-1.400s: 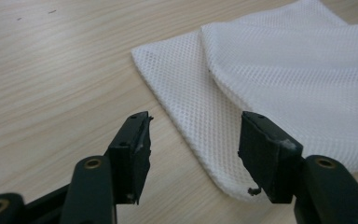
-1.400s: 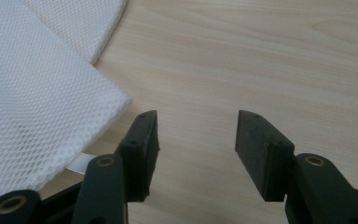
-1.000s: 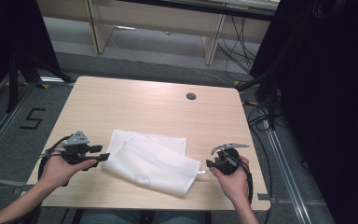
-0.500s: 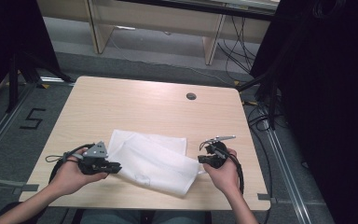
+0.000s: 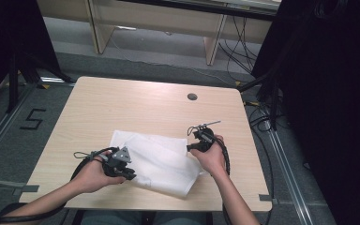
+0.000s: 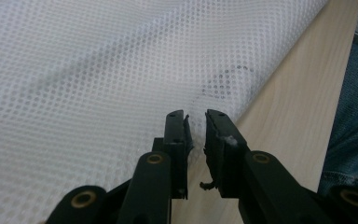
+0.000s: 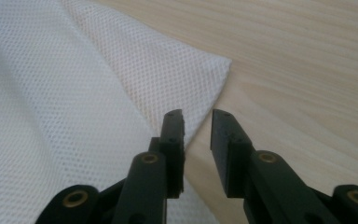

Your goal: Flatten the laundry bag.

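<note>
While the cloth point(image 5: 157, 161) is lying centre-frame, both grippers, left point(image 6: 196, 122) and right point(image 7: 198, 122), are opening empty at its edges.

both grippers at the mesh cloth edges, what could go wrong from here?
1. The left gripper has just been opening a little; its jaws stand a narrow gap apart at the white mesh cloth edge, nothing pinched. It may close on air.
2. The right gripper, jaws also just opening, sits at a folded corner; it could catch one layer only.
3. Thin mesh flat on the table: jaws may scrape wood.
</note>
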A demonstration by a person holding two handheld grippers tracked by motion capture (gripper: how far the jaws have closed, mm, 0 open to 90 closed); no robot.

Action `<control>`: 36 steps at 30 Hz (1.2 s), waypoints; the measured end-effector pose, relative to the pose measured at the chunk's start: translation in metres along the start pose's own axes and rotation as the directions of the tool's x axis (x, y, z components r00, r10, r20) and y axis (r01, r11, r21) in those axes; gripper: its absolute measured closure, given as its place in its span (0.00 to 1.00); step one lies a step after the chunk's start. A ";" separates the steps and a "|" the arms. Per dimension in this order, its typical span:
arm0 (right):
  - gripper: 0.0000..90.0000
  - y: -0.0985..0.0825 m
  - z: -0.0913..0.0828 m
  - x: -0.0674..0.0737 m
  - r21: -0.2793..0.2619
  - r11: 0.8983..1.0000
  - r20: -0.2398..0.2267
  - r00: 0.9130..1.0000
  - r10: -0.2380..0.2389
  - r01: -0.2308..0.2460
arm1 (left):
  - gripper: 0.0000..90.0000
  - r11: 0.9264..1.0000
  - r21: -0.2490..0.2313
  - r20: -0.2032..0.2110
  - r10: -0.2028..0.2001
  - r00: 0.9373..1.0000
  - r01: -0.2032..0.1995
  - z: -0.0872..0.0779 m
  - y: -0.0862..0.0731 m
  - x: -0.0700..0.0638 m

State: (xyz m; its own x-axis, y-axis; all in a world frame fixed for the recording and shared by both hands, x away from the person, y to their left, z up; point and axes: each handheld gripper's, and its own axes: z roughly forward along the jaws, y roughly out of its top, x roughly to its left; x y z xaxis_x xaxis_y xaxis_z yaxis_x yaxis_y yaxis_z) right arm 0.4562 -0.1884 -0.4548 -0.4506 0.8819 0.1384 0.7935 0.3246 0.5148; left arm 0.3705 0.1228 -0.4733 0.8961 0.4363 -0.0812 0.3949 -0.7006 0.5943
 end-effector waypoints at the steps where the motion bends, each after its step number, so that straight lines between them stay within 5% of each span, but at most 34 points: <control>1: 0.80 0.000 0.000 0.000 0.000 1.000 0.000 1.000 0.000 0.000 | 0.86 1.000 0.013 0.004 0.016 1.000 -0.016 0.001 0.002 0.000; 9: 0.68 0.017 0.027 0.000 0.034 0.998 0.029 0.998 0.054 -0.055 | 0.84 0.999 0.039 0.002 0.000 1.000 0.000 0.015 0.004 0.000; 10: 0.67 0.019 0.028 0.002 0.046 0.994 0.022 0.995 0.094 -0.095 | 0.84 0.999 0.042 0.004 -0.006 1.000 0.006 0.016 0.004 0.000; 21: 0.64 0.024 0.049 0.003 0.073 0.992 0.058 0.994 0.096 -0.100 | 0.84 0.998 0.064 0.007 -0.007 1.000 0.006 0.025 0.003 0.001; 25: 0.68 0.025 0.051 0.005 0.082 0.996 0.080 0.996 0.038 -0.045 | 0.84 0.998 0.066 0.005 -0.011 1.000 0.011 0.027 0.005 0.002; 26: 0.72 0.025 0.053 0.004 0.066 0.998 0.094 0.995 -0.015 0.009 | 0.84 0.998 0.069 0.007 -0.012 1.000 0.011 0.028 0.006 0.003; 29: 0.92 0.029 0.054 0.009 0.091 0.994 0.085 0.994 -0.070 0.062 | 0.85 0.998 0.069 0.006 -0.010 1.000 0.009 0.029 0.008 0.004; 31: 0.96 0.030 0.055 0.010 0.089 0.992 0.082 0.992 -0.095 0.088 | 0.85 0.997 0.073 0.006 -0.007 1.000 0.006 0.030 0.009 0.004; 34: 0.97 0.031 0.055 0.012 0.096 0.989 0.101 0.988 -0.119 0.109 | 0.85 0.998 0.070 0.001 -0.005 1.000 0.005 0.030 0.009 0.005; 36: 0.97 0.031 0.055 0.012 0.088 0.993 0.100 0.991 -0.090 0.081 | 0.85 0.997 0.071 0.004 -0.010 1.000 0.010 0.030 0.010 0.005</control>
State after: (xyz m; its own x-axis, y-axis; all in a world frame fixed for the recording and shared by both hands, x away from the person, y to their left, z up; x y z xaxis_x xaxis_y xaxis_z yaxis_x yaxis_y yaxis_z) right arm 0.4975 -0.1487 -0.4837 -0.4769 0.8789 0.0066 0.7873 0.4238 0.4479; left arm 0.3850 0.1008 -0.4922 0.8929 0.4409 -0.0908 0.4171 -0.7344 0.5355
